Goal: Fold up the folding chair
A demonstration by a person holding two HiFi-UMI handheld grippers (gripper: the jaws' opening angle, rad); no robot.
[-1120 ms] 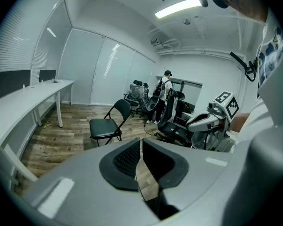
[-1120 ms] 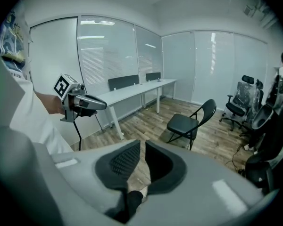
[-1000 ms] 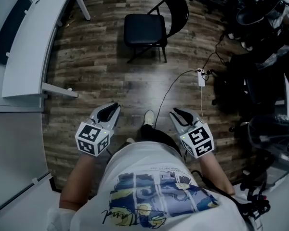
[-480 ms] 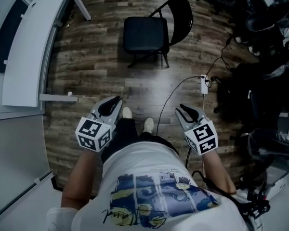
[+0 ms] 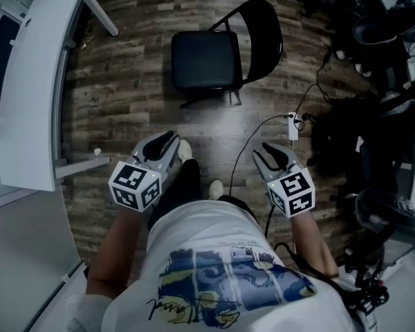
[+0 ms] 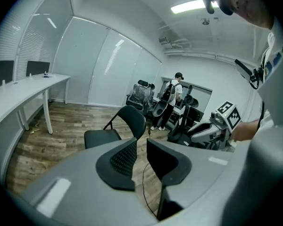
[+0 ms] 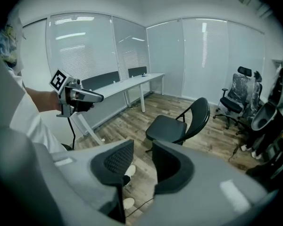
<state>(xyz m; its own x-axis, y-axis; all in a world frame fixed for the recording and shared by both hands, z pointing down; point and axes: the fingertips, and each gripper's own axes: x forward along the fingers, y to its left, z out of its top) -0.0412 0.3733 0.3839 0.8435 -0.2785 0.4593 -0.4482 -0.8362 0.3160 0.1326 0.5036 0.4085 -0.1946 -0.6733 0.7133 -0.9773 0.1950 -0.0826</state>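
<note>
folding chair [image 5: 207,59] ahead — desk [image 5: 34,81] left, cable [image 5: 252,131] right

In the head view the folding chair [image 5: 206,59] shows me its seat and back, but its legs are mostly hidden under the seat. The white desk [image 5: 34,81] runs off the left and top edges. Down the right side I get a dark heap of gear [image 5: 373,116] that I can't sort into separate things. The cable [image 5: 243,147] from the power strip [image 5: 290,124] slips out of sight behind the wearer's trouser leg [image 5: 232,203], and the shirt [image 5: 221,268] covers the floor at bottom centre. In the left gripper view, the person [image 6: 173,88] at the back is too small to read.
</note>
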